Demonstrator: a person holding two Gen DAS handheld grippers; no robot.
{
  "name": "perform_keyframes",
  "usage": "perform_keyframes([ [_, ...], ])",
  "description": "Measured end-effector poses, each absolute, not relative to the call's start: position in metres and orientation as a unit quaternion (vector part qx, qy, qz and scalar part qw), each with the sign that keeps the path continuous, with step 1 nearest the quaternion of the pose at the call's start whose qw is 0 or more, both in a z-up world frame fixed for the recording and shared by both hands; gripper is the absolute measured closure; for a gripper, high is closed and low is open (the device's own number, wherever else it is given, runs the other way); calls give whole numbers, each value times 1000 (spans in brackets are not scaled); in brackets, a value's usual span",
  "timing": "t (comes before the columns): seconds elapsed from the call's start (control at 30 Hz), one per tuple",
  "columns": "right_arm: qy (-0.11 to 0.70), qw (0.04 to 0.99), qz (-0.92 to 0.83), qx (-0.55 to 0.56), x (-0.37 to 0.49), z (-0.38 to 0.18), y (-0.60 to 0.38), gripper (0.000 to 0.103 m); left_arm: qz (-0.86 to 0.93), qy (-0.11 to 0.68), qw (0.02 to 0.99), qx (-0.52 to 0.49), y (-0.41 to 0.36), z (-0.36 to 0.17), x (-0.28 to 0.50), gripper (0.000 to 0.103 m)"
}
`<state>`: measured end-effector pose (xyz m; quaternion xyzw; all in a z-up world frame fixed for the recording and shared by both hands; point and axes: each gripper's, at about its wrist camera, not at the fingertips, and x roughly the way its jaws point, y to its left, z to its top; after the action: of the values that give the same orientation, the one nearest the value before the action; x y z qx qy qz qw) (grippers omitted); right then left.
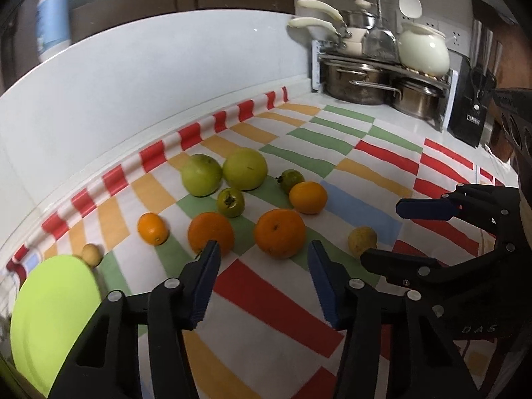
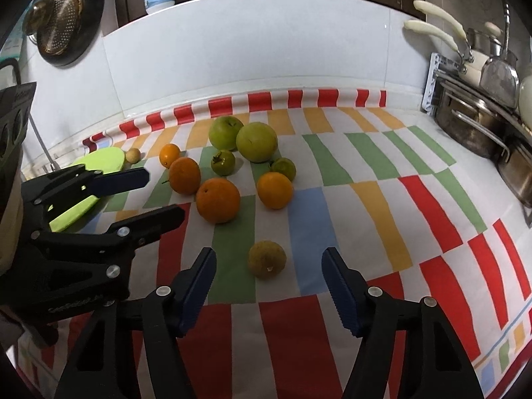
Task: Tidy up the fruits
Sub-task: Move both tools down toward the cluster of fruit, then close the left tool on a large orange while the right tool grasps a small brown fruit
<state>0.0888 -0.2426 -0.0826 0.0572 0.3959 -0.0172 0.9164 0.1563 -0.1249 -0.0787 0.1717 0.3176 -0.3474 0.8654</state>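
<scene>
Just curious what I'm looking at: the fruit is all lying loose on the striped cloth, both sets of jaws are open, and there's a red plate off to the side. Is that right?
Almost. The plate is lime green, not red, as the left wrist view shows. The rest holds: the fruit lies loose on the striped cloth, and the left gripper and right gripper both have their jaws open.

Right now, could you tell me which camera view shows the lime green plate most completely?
The left wrist view shows the lime green plate best: it is large at the lower left, with only its right edge behind a gripper finger. In the right wrist view the plate looks small and distant, and the left gripper covers much of it.
</scene>
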Motion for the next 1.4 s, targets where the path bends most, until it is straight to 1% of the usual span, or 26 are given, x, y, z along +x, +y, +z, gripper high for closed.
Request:
perform_keyframes([
  [0.17, 402, 913, -16, 64, 93, -89, -245, 41, -363, 323, 857, 174, -135, -82, 163, 52],
  [0.43, 411, 909, -9, 70, 97, -94, -249, 54, -376, 334, 847, 176, -152, -89, 174, 53],
  [0.47, 412, 908, -8, 72, 98, -95, -250, 55, -379, 336, 844, 177, -154, -91, 175, 55],
  [0.57, 416, 906, -6, 74, 99, -98, -252, 57, -373, 338, 844, 187, -158, -94, 177, 56],
  [0.67, 416, 906, 0, 81, 100, -99, -253, 60, -365, 334, 848, 190, -157, -94, 179, 64],
  [0.7, 415, 906, 1, 81, 101, -99, -253, 62, -365, 335, 848, 189, -157, -94, 179, 64],
  [0.8, 415, 907, 6, 78, 103, -99, -251, 72, -363, 333, 848, 196, -158, -94, 179, 64],
  [0.83, 415, 907, 8, 78, 103, -99, -251, 73, -361, 332, 848, 199, -160, -95, 178, 63],
  [1.07, 412, 907, -4, 85, 103, -97, -258, 73, -348, 342, 852, 189, -161, -99, 186, 61],
  [1.4, 410, 908, -10, 90, 104, -96, -263, 73, -352, 354, 847, 183, -162, -101, 186, 61],
])
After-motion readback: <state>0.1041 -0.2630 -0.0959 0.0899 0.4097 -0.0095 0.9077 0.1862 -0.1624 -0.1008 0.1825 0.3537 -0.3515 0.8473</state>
